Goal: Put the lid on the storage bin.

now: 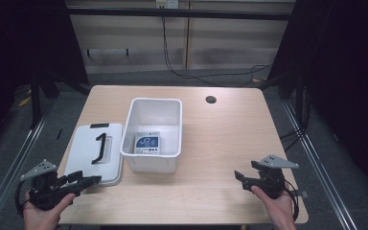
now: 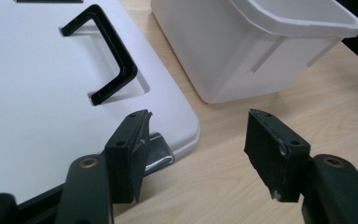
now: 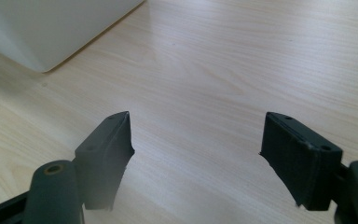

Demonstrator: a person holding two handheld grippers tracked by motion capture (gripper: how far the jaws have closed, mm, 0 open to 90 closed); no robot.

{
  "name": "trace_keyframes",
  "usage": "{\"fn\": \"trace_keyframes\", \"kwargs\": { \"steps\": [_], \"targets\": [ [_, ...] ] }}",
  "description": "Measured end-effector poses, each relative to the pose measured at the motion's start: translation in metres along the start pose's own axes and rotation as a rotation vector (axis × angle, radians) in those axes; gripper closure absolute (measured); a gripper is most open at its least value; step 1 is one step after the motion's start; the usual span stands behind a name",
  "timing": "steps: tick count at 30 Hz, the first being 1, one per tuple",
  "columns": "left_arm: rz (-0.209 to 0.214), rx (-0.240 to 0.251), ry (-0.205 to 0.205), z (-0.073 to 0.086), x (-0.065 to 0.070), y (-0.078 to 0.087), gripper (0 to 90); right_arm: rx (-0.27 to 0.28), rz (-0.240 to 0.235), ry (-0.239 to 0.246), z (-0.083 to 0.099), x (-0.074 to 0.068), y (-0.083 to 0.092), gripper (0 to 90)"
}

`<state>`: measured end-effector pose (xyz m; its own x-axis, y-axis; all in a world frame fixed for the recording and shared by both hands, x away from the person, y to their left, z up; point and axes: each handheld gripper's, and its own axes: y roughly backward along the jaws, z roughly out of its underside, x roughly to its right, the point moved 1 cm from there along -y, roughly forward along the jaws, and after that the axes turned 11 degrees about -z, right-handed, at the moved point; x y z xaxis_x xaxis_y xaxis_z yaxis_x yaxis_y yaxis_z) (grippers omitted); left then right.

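White bin (image 1: 152, 160), black-handled white lid (image 1: 84, 153)

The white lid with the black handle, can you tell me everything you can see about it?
The lid is a flat white rectangle with rounded corners, plastic by its look. A black handle stands up from its middle, and a dark strip sits at its far edge. It lies flat on the wooden table, off the white bin and just left of it. The left gripper, jaws open, hovers at its near right corner; one jaw sits over the lid's edge.
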<state>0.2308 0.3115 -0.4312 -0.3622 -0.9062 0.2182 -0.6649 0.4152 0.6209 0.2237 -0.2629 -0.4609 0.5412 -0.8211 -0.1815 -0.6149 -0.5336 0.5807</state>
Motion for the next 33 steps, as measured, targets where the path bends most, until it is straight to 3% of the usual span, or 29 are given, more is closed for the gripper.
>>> {"fn": "trace_keyframes", "kwargs": {
  "steps": [3, 4, 6, 11, 12, 13, 14, 17, 21, 22, 25, 27, 31, 33],
  "targets": [
    [0.003, -0.012, 0.009, 0.0, -0.002, 0.0, 40.2, -0.022, -0.029, 0.0, 0.001, 0.0, -0.001, 24.7],
    [0.003, -0.022, 0.029, 0.0, -0.003, 0.0, 40.4, -0.026, -0.042, 0.001, 0.001, -0.001, -0.002, 26.6],
    [0.012, -0.022, 0.045, 0.0, -0.004, 0.001, 46.5, -0.04, -0.044, 0.01, 0.0, -0.004, -0.002, 27.3],
    [0.001, -0.041, 0.06, 0.002, -0.005, 0.001, 47.5, -0.048, -0.048, -0.01, 0.0, -0.004, -0.001, 28.5],
    [-0.036, -0.061, 0.082, 0.002, -0.007, -0.001, 46.8, -0.05, -0.054, -0.014, 0.001, -0.003, 0.0, 29.0],
    [-0.036, -0.061, 0.082, 0.002, -0.007, -0.001, 45.6, -0.05, -0.054, -0.014, 0.001, -0.003, 0.0, 29.0],
    [-0.032, -0.04, 0.108, 0.002, -0.007, 0.003, 45.3, -0.051, -0.059, -0.015, 0.001, -0.004, 0.0, 28.9],
    [-0.03, -0.039, 0.114, 0.001, -0.005, 0.004, 46.4, -0.055, -0.055, -0.006, 0.0, -0.005, 0.0, 27.9],
    [0.023, -0.101, 0.024, -0.001, 0.002, 0.0, 54.3, -0.075, -0.067, 0.007, 0.0, -0.007, -0.002, 27.2],
    [0.012, -0.067, 0.004, -0.003, 0.007, 0.001, 53.8, -0.076, -0.068, 0.005, 0.0, -0.007, -0.002, 27.2],
    [-0.008, -0.058, -0.026, -0.008, 0.011, 0.001, 52.4, -0.072, -0.076, 0.004, 0.0, -0.007, -0.002, 26.9],
    [0.002, -0.054, -0.042, -0.014, 0.013, -0.001, 55.7, -0.063, -0.086, 0.008, -0.001, -0.007, -0.002, 25.7],
    [-0.053, -0.069, -0.135, -0.02, 0.023, -0.005, 64.9, -0.067, -0.096, 0.018, -0.001, -0.008, -0.002, 25.6],
    [-0.117, -0.083, -0.206, -0.025, 0.029, -0.007, 66.0, -0.067, -0.098, 0.015, -0.001, -0.008, -0.003, 25.6]
  ]
}}
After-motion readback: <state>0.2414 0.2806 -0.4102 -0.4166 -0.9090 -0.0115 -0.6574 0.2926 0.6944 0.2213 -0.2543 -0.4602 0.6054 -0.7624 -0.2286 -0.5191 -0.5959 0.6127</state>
